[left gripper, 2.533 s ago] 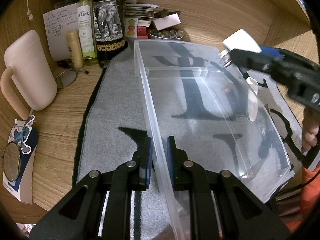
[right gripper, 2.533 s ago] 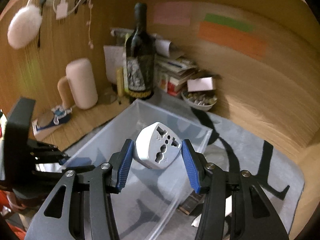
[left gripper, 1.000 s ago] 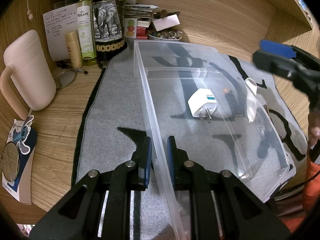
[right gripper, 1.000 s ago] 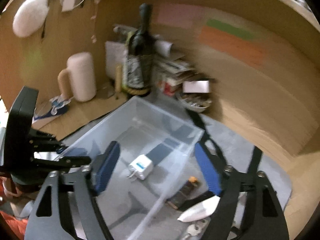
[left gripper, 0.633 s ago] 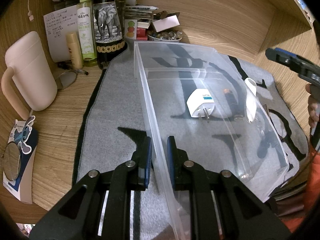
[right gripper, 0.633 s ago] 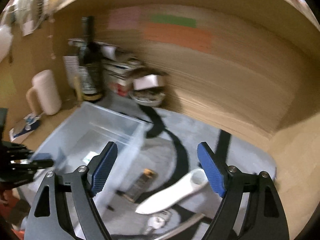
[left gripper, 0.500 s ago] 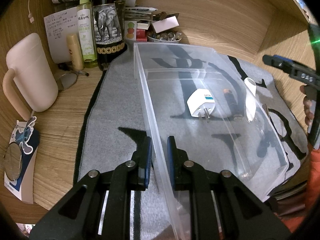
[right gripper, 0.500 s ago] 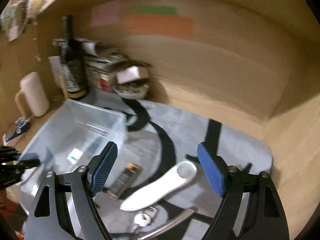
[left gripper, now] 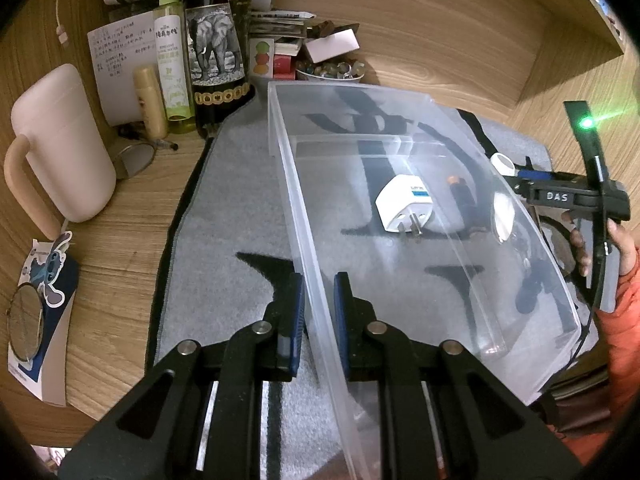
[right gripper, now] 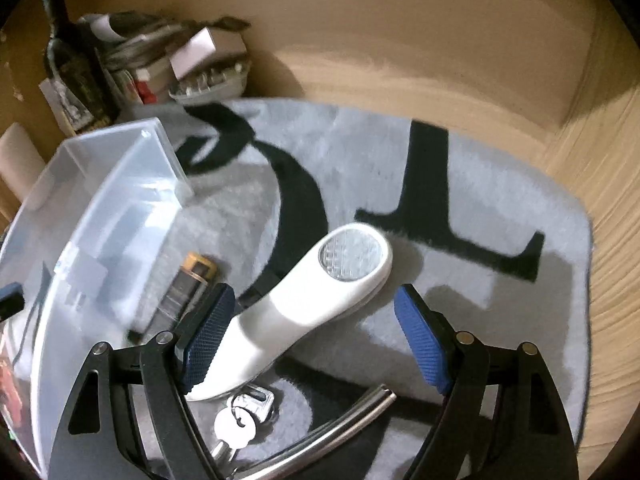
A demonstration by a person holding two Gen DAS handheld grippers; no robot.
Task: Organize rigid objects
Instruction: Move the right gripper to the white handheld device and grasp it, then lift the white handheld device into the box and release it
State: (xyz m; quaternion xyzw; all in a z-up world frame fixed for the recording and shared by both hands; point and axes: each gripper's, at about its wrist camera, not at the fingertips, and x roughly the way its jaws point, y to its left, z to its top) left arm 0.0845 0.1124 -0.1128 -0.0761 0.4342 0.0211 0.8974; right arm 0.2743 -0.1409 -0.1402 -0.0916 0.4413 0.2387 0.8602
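Holding my right gripper wide open and empty, I have it low over the white handheld light, whose handle lies between the 2 blue pads without being pinched; the left pad looks just beside or touching the handle, the right pad is well apart from it. My left gripper is clamped on the near wall of the clear plastic bin, steadying it on the grey mat. Inside the bin lies 1 white plug adapter. Outside it, on the mat, a battery lies just beside the bin wall, and a key and a metal rod lie near my right fingers. I judge the step to be picking up the light. Next I should centre the handle between the pads, close firmly, lift clear of the key, and carry it over the bin wall.
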